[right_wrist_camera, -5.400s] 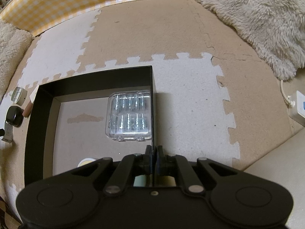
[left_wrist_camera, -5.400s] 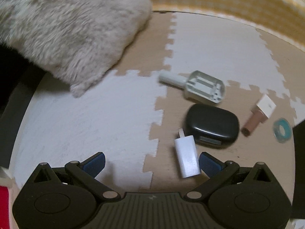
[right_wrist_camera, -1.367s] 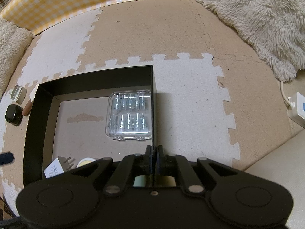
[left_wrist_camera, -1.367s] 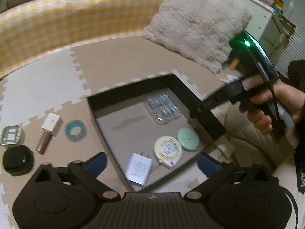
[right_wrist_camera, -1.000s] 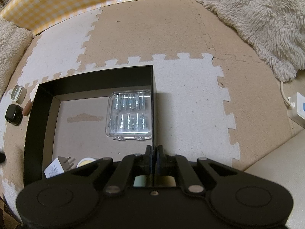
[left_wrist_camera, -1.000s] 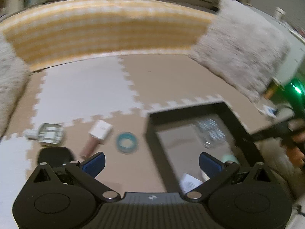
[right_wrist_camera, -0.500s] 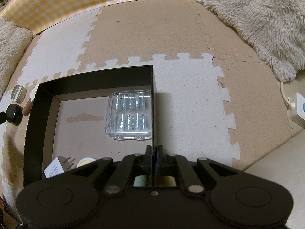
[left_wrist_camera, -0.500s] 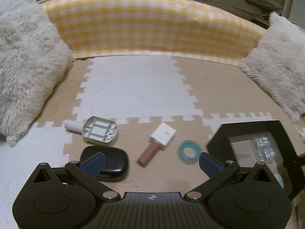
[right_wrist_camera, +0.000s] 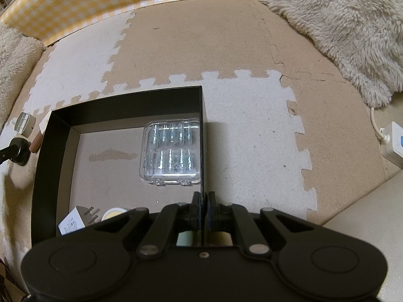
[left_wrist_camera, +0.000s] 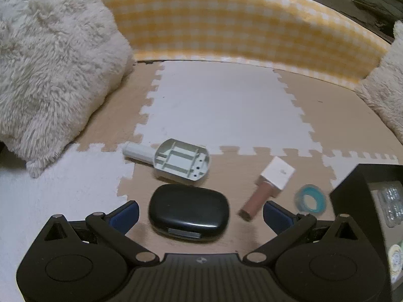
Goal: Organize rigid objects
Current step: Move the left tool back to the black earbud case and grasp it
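Tan-and-white puzzle floor mat (left_wrist_camera: 221, 105); yellow gingham bolster (left_wrist_camera: 226, 25) behind (fluffy cushions (left_wrist_camera: 50, 70) flanking).

The floor (left_wrist_camera: 221, 105) is covered with interlocking foam tiles in white and tan. On a tan tile in the left wrist view lie a black oval case (left_wrist_camera: 189, 210), a grey plastic scoop-shaped part (left_wrist_camera: 176, 162) just beyond it, a brown tube with a white cap (left_wrist_camera: 268, 183) to the right, and a teal ring (left_wrist_camera: 310, 198) beside an open black box (right_wrist_camera: 121, 98). Fluffy cushions (left_wrist_camera: 50, 70) rest at the floor's left and right edges, and a white power strip (right_wrist_camera: 393, 143) lies far right.
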Demonstrator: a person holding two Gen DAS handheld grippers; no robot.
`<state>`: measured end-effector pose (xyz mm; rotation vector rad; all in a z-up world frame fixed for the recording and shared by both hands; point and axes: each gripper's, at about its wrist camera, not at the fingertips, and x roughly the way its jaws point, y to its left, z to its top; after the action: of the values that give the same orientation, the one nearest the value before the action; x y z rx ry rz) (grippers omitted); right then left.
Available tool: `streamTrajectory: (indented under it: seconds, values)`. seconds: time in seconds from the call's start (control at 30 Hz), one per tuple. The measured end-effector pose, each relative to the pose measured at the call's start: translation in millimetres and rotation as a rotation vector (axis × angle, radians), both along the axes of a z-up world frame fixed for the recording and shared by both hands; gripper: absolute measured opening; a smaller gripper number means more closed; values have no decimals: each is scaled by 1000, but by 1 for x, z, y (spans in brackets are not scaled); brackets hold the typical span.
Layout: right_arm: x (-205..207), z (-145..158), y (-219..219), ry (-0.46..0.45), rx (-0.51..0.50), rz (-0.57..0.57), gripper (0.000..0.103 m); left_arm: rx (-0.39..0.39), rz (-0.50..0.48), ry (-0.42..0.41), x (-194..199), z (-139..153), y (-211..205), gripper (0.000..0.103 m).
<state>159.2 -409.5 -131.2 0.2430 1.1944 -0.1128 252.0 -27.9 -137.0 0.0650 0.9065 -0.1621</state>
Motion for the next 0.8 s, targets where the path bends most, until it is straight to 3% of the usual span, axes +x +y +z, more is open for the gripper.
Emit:
streamTrajectory:
  seconds: [0.33, 0.43, 0.5, 0.63, 0.8]
  values:
    - [0, 0, 1, 0, -2, 2, 5, 86, -43, 10, 11, -23, 2, 103]
    - [0, 0, 0, 0, 0, 1, 5, 46, -44, -1, 11, -22, 4, 103]
    - [0, 0, 1, 1, -1, 2, 5, 27, -27, -10, 11, -19, 4, 100]
    - [0, 0, 1, 1, -2, 3, 5, 10, -17, 24, 13, -21, 4, 82]
    - [0, 0, 1, 1, -3, 4, 5, 13, -13, 40, 13, -22, 4, 81]
